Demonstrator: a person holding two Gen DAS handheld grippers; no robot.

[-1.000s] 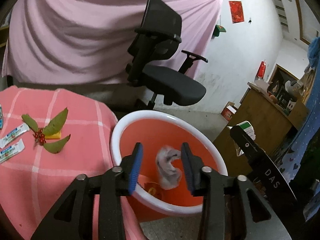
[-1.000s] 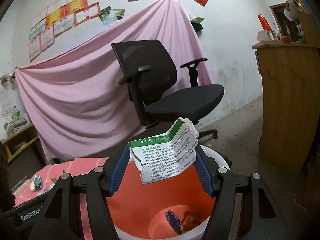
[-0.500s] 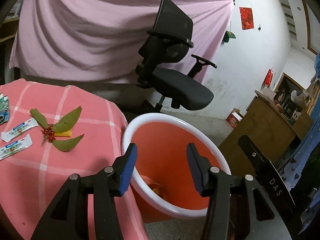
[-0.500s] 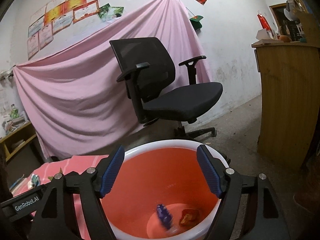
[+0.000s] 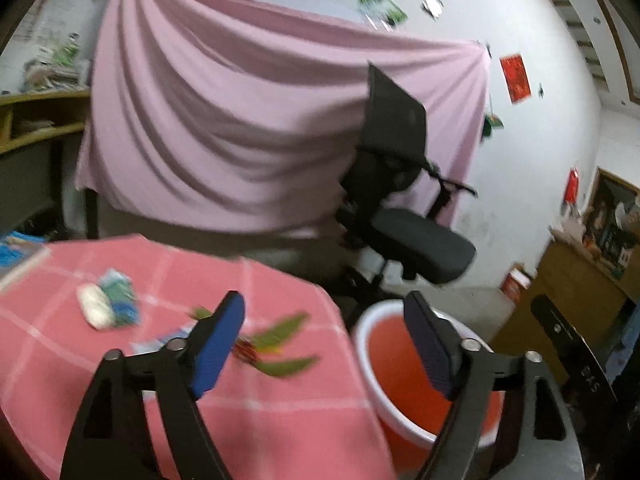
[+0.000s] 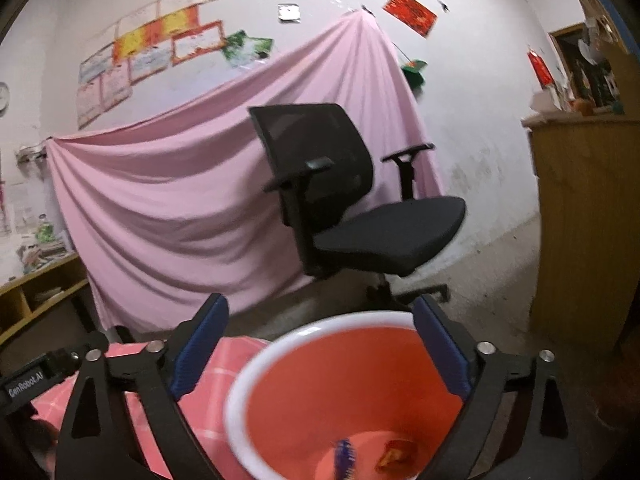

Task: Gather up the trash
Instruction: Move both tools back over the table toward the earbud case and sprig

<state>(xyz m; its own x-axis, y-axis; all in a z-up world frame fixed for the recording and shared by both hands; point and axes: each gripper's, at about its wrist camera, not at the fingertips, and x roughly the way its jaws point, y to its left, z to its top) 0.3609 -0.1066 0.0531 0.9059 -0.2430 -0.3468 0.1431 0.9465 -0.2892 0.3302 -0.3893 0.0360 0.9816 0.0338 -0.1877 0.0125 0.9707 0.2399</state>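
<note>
While both grippers stand wide apart and hold nothing, the left gripper (image 5: 324,344) is nearer to the green leaves (image 5: 280,344) on the pink table (image 5: 80,364), just ahead between its fingers; the right gripper (image 6: 320,348) hovers over the orange bucket (image 6: 248,368).

Bin right of table, chair behind both
Bucket (image 5: 400,364) sits beside the table (image 5: 280,420); leaves (image 5: 280,344) and wrappers (image 5: 108,304) on the table; 2 scraps (image 6: 368,454) in bucket; chair (image 6: 360,208) before the drape (image 6: 180,200)
</note>
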